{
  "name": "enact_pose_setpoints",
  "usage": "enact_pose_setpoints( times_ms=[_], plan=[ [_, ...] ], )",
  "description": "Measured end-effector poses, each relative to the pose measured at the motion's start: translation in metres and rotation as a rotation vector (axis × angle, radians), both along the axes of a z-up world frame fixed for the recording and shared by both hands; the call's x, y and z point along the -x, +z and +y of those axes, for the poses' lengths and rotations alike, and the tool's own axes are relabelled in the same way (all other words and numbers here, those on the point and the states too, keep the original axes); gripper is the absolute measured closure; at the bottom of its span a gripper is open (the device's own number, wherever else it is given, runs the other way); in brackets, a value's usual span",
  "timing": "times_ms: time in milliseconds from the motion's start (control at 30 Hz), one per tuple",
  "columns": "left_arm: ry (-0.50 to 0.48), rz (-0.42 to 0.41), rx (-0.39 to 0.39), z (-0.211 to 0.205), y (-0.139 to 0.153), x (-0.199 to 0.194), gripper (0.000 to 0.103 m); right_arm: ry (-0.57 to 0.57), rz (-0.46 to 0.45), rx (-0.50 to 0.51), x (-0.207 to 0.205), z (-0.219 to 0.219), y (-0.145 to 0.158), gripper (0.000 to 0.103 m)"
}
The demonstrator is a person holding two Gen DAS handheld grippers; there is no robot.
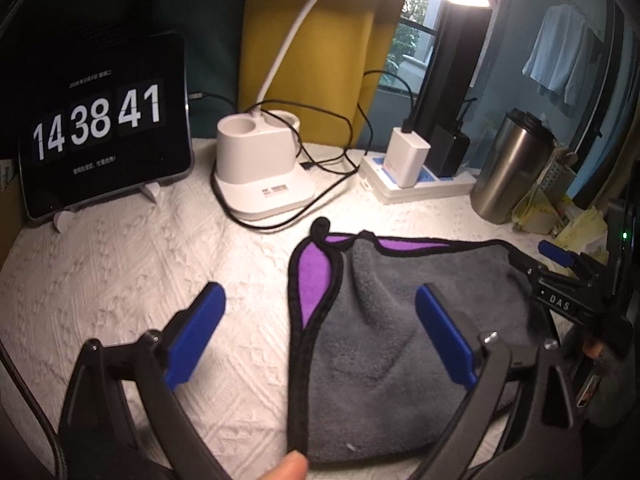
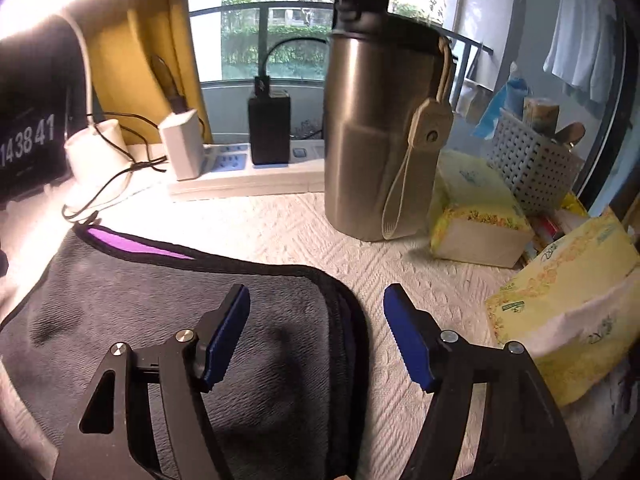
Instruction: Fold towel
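Towel point(image 1: 384, 344): plush grey, purple-lined, black-edged.

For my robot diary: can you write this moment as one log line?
task: fold towel | towel: folded, gray up, on table | left gripper: open, empty | right gripper: open, empty, at towel's right edge

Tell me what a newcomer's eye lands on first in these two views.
Probably the grey towel with its black hem and purple underside, lying folded on the white quilted table cover, with the open left gripper and right gripper over its edges. Next, the flip clock reading 14:38:41 at far left, and the steel tumbler at the back.
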State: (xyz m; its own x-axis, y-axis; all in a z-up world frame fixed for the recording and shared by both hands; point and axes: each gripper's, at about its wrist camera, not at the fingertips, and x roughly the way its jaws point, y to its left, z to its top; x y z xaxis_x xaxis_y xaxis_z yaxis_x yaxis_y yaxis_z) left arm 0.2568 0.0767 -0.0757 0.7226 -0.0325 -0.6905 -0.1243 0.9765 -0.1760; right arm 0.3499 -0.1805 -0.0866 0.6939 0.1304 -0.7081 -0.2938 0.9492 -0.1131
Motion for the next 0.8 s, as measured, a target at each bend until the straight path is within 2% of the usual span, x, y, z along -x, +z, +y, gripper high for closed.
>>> enact_pose_setpoints(
  times_ms=[300,533,800],
  plan=[
    [-0.011,-0.029,0.004,-0.021,0.02,0.035,0.003,0.037,-0.017,-0.039,0.041,-0.003,0.025,0.03],
    [0.006,-0.077,-0.046,-0.04,0.041,0.065,0.003,0.051,-0.051,-0.067,0.077,-0.012,0.046,0.03],
    [0.017,-0.129,-0.052,-0.058,0.057,0.098,0.003,0.055,-0.082,-0.082,0.11,-0.022,0.065,0.03]
  ],
)
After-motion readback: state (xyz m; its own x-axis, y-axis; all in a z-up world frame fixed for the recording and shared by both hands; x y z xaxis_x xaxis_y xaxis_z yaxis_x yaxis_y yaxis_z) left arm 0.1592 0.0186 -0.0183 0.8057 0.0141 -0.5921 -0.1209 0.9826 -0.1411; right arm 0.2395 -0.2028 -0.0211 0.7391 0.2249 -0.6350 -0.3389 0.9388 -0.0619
